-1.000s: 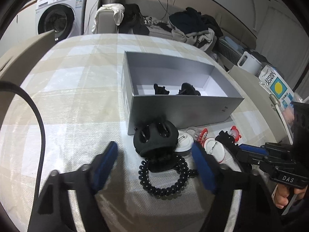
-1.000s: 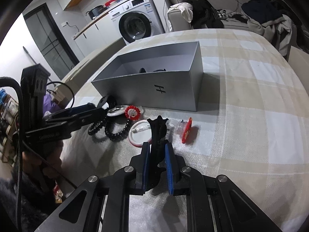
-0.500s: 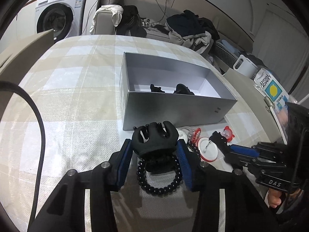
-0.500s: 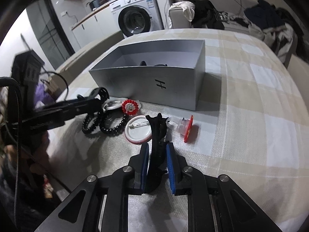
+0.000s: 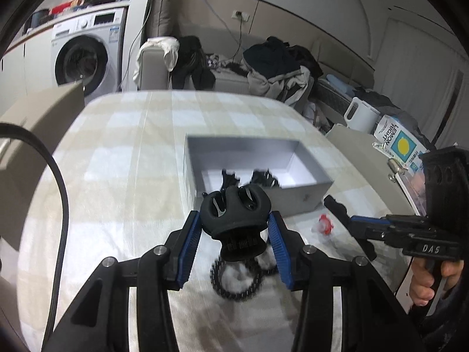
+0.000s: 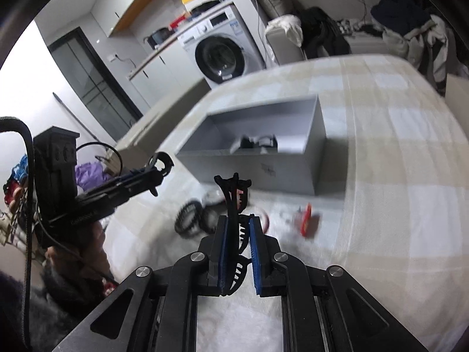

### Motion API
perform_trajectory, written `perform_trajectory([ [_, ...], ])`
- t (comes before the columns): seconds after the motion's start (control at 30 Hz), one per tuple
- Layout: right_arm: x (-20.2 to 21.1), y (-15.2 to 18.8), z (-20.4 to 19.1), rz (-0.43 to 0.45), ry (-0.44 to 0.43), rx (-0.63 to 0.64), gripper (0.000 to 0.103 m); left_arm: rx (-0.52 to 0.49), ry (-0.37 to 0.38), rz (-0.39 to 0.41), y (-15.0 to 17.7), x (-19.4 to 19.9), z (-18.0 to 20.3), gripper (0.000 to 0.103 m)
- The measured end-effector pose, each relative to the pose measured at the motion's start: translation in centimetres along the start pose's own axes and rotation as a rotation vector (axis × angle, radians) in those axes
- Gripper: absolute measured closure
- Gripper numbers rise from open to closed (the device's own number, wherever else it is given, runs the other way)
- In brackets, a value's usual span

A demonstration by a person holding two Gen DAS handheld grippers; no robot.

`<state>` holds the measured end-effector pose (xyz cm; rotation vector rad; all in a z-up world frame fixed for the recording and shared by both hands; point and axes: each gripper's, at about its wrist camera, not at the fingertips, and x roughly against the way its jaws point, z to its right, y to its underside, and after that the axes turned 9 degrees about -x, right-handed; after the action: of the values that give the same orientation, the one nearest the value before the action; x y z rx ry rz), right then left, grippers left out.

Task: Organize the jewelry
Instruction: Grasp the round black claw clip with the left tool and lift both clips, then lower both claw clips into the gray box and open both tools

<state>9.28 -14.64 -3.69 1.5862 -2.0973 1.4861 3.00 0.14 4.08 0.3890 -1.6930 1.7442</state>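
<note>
Printed on a white carton (image 5: 396, 140) beside the table are the words "LEMON RIGHT" next to a yellow disc on blue, and "DAS" is embossed on the right gripper's body as seen from the left wrist view. A faint mark on the grey box's (image 6: 318, 135) front wall cannot be read.

A chunky black claw clip (image 5: 236, 215), matte with rounded lobes and slotted openings, is clamped between the blue pads of the left gripper (image 5: 234, 234), raised above the checked tablecloth (image 5: 117, 176) and just in front of the box (image 5: 258, 146). A thinner black claw clip (image 6: 233, 202), seen edge-on with its teeth showing, is pinched between the nearly closed pads of the right gripper (image 6: 237, 252), also held off the cloth.

Both grippers are angled downward toward the box. The right gripper's handle is gripped by a hand (image 5: 431, 281) at the right edge of the left view.

Two dark items (image 5: 249, 177) are seen inside the open box. On the cloth below, a black beaded bracelet (image 5: 234, 281), a black coiled hair tie (image 6: 187, 214) and a red ornament (image 6: 306, 220) are left lying, blurred.
</note>
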Motion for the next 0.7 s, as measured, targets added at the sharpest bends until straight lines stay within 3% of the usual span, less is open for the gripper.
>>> perform_trajectory([
  [0.13, -0.2, -1.9, 0.5, 0.016, -0.066, -0.089, 0.090, -0.004, 0.001, 0.013, -1.2, -1.0, -0.4, 0.062],
  [0.43, -2.0, -6.1, 1.2, 0.034, -0.019, -0.123, 0.090, -0.033, 0.002, -0.001, -3.3, -3.7, -0.9, 0.062],
  [0.7, -4.0, -7.2, 1.1, 0.024, 0.030, -0.116, 0.090, -0.053, -0.001, -0.033, -4.1, -5.5, -0.7, 0.062],
])
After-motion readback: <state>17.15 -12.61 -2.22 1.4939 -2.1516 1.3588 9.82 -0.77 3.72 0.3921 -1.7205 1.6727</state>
